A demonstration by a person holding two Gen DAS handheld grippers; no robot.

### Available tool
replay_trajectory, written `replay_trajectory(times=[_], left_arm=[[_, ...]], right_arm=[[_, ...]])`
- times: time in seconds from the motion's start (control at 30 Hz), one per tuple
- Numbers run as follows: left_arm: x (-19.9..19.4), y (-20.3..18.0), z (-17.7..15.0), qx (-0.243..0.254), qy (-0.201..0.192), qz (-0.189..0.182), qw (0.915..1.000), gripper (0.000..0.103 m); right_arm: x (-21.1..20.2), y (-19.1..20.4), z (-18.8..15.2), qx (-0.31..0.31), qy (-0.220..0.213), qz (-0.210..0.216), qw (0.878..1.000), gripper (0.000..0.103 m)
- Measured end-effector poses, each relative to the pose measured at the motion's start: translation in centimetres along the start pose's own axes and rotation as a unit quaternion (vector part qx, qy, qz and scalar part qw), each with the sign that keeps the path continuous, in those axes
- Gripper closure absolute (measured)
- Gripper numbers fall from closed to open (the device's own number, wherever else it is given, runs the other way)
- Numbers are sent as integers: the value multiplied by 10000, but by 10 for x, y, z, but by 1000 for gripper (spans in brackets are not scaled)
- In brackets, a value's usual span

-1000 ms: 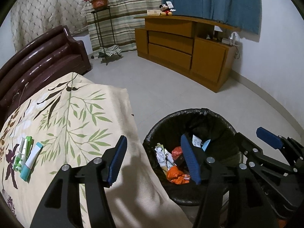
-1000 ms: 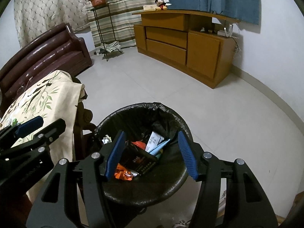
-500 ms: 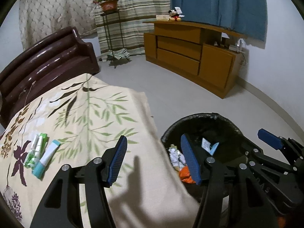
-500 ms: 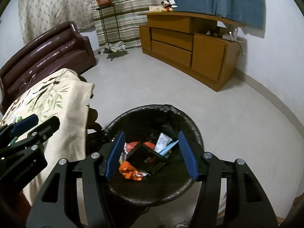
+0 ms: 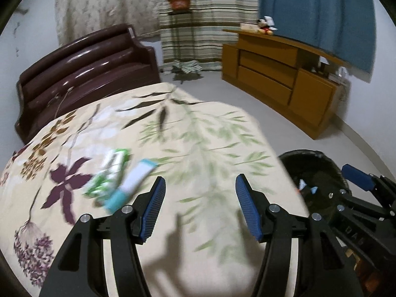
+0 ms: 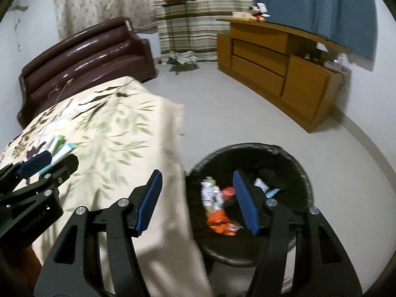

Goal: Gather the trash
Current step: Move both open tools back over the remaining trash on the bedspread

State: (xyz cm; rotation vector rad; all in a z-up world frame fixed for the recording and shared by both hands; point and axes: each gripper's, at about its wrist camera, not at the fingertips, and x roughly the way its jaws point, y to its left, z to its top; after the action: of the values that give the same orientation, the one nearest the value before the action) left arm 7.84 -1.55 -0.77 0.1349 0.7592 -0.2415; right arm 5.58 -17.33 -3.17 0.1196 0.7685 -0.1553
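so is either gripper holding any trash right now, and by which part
Nothing is held. The left gripper is open over the floral cloth, short of the wrappers; the right gripper is open and empty by the bin.

A room in a home is shown, furnished as a living room. A floral-printed cloth (image 5: 173,148) is spread over a low surface. Behind the cloth, a dark brown leather sofa (image 5: 84,61) is set against the wall. To the right of the sofa, a potted plant (image 5: 179,1) is kept on a thin metal stand before striped curtains (image 5: 210,12). Further right of the sofa, a wooden sideboard (image 5: 277,74) with drawers is placed, topped by a plush toy (image 5: 264,26). A pale tiled floor (image 6: 222,104) is laid throughout.
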Motion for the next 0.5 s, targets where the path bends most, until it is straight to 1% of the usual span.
replay_trajectory(times=[0.2,0.3,0.5], left_arm=[[-12,55,-13,-338,19,349,9988,45],[-17,86,-19,-563,33,556,9969,45],[-24,135,-30,-858,69,855,9926,45]], right_arm=[[4,50,4,-279,87,350,9990,45],[8,79,5,-441,139,504,9977,45],[16,127,5,-648,277,796,9943,45]])
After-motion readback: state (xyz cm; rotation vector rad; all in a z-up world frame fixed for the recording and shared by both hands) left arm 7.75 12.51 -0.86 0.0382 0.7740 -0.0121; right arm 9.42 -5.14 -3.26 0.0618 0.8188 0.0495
